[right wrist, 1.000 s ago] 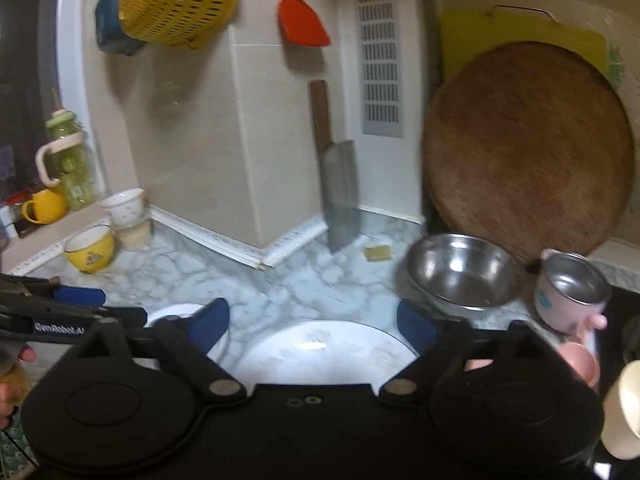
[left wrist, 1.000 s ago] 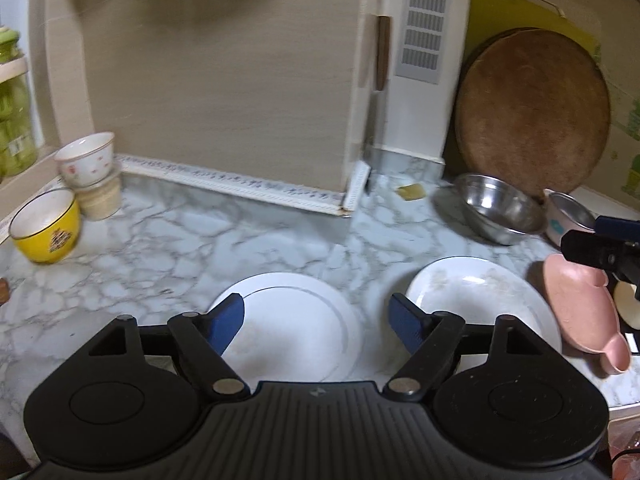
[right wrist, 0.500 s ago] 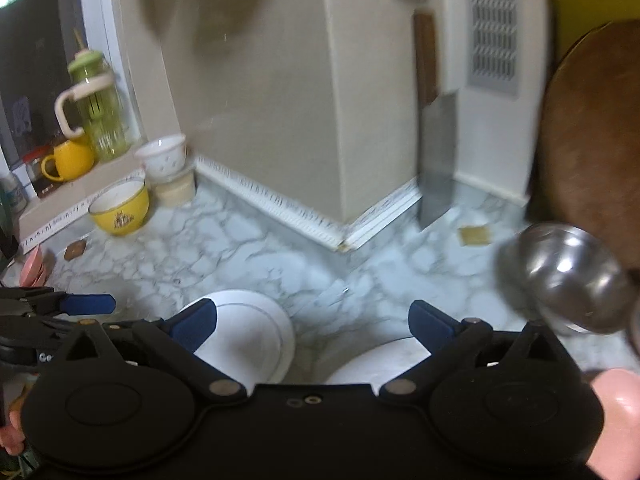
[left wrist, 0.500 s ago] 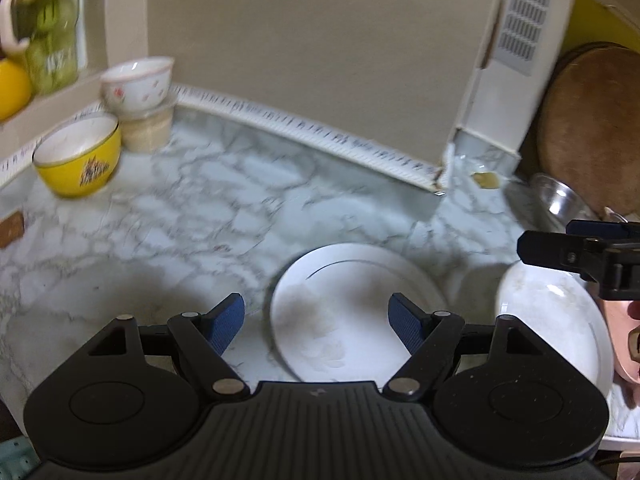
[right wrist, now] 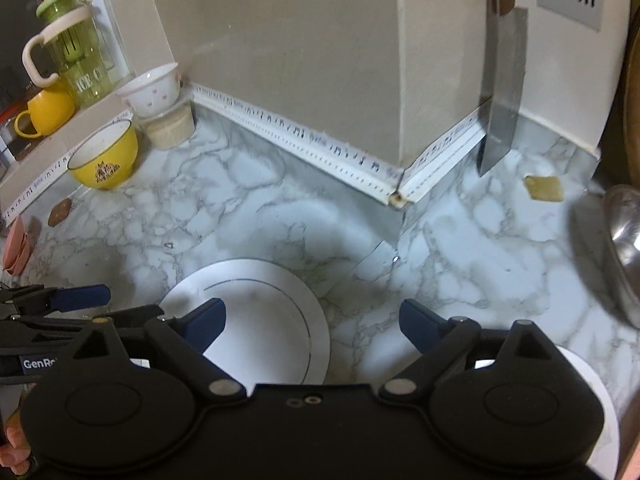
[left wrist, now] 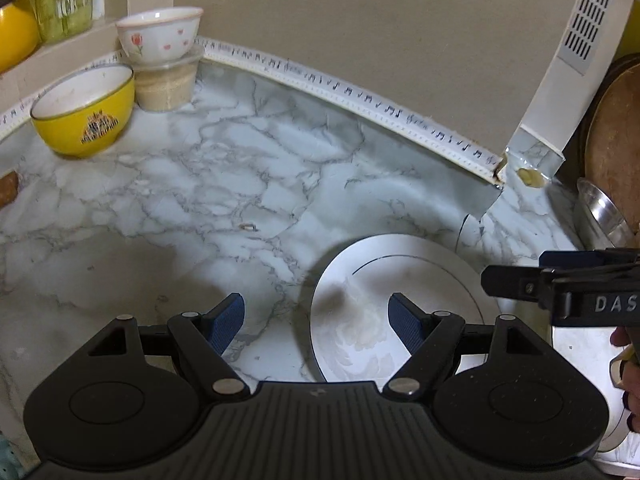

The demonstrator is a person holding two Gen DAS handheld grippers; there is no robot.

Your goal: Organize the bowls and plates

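Left wrist view: the left gripper [left wrist: 316, 322] hangs over a marble-patterned countertop [left wrist: 180, 200], its 2 blue-padded fingers [left wrist: 224, 322] spread wide with nothing between them but the near-left rim of a white plate with a thin dark ring [left wrist: 400, 292]; the pads do not touch it. At far left stand a yellow bowl [left wrist: 86, 114] and, just to its right, a white tulip-patterned bowl [left wrist: 160, 38] stacked on a lidded container [left wrist: 166, 84]. At the right edge, the right gripper [left wrist: 568, 284] enters side-on, and beneath it shows part of a second white plate [left wrist: 580, 340]. A steel bowl [left wrist: 600, 216] sits at far right.

Right wrist view: the right gripper [right wrist: 312, 324] also points down at the counter, jaws apart and holding nothing; they have just been closing a little from their widest. The ringed plate [right wrist: 264, 320] lies under its left finger [right wrist: 204, 322], while the second plate [right wrist: 588, 380] is mostly hidden behind the gripper body at near right. The left gripper [right wrist: 76, 298] appears at near left. Far left: yellow bowl [right wrist: 106, 156], tulip bowl [right wrist: 154, 90], a yellow mug [right wrist: 48, 114] and a green bottle [right wrist: 74, 48] on the ledge. A cleaver [right wrist: 502, 92] leans against the far wall, and the steel bowl [right wrist: 624, 252] shows at the right edge.
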